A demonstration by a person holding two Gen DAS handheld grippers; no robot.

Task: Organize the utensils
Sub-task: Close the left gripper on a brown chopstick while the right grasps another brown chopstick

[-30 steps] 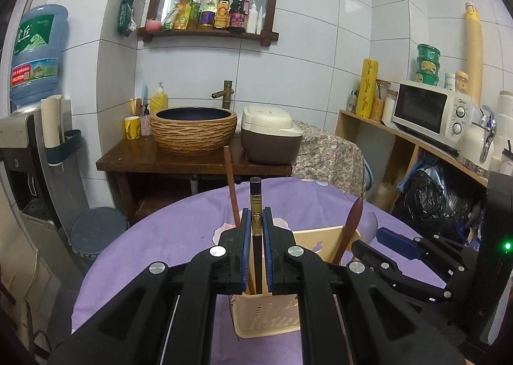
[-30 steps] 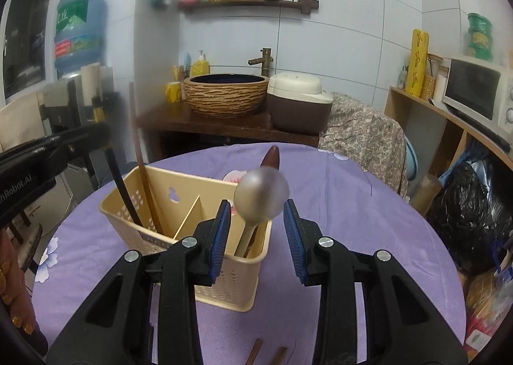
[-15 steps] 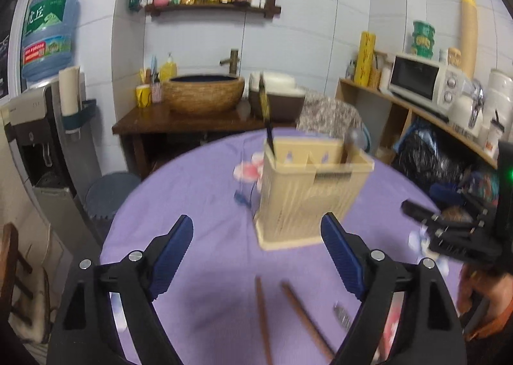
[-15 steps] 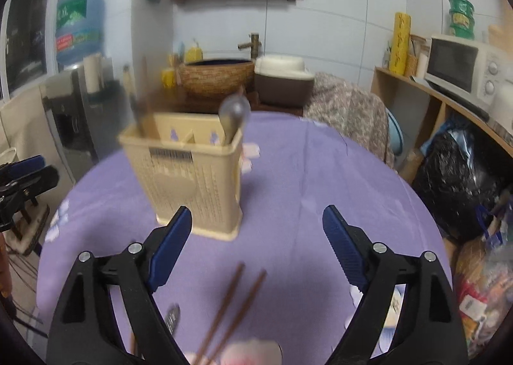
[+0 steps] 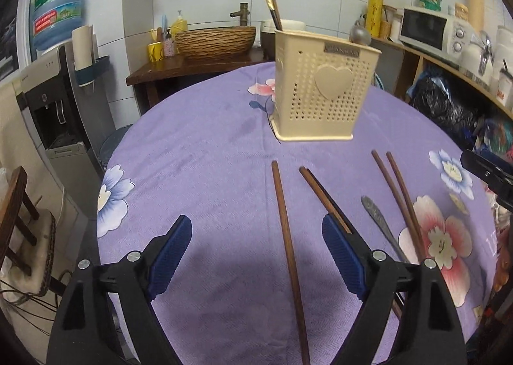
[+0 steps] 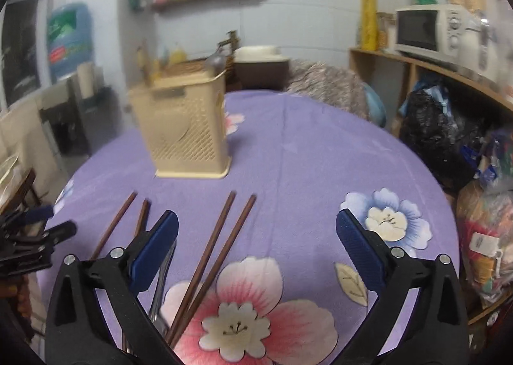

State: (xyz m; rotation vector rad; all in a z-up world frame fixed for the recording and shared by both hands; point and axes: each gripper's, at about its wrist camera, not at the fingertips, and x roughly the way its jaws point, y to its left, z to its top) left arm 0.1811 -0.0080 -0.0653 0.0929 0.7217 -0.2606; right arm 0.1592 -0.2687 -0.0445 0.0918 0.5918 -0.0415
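Utensil holder [image 5: 323, 89]: one, cream perforated plastic with a heart on its front, standing upright toward the far side of the worktop [image 5: 205, 153], which is covered by a purple flowered cloth. In it, upright: two dark chopsticks [image 5: 272, 6] leaning slightly left at its left end, and one metal spoon [image 5: 359, 34] with its bowl uppermost at its right end.

Loose chopsticks on the cloth, brown wood, five counted in the left wrist view:
- one single [image 5: 287, 236], long axis running from the near edge away toward the holder;
- one close pair [image 5: 320, 193], touching along their length, far ends tilted left, near ends hidden behind a finger;
- one pair [image 5: 397, 192], slightly splayed, far ends also tilted left, lying over a pink flower print.

Loose metal utensil [image 5: 380, 225]: one, handle end pointing away, lying between the two pairs; its near end is hidden, so its kind cannot be told.

Left gripper [image 5: 256, 256]: fingers spread wide, nothing gripped; the single chopstick is seen on the cloth between them.

Right gripper [image 6: 256, 253]: fingers opening, nothing gripped; the splayed pair [image 6: 221, 246] is seen on the cloth between them, unclamped.
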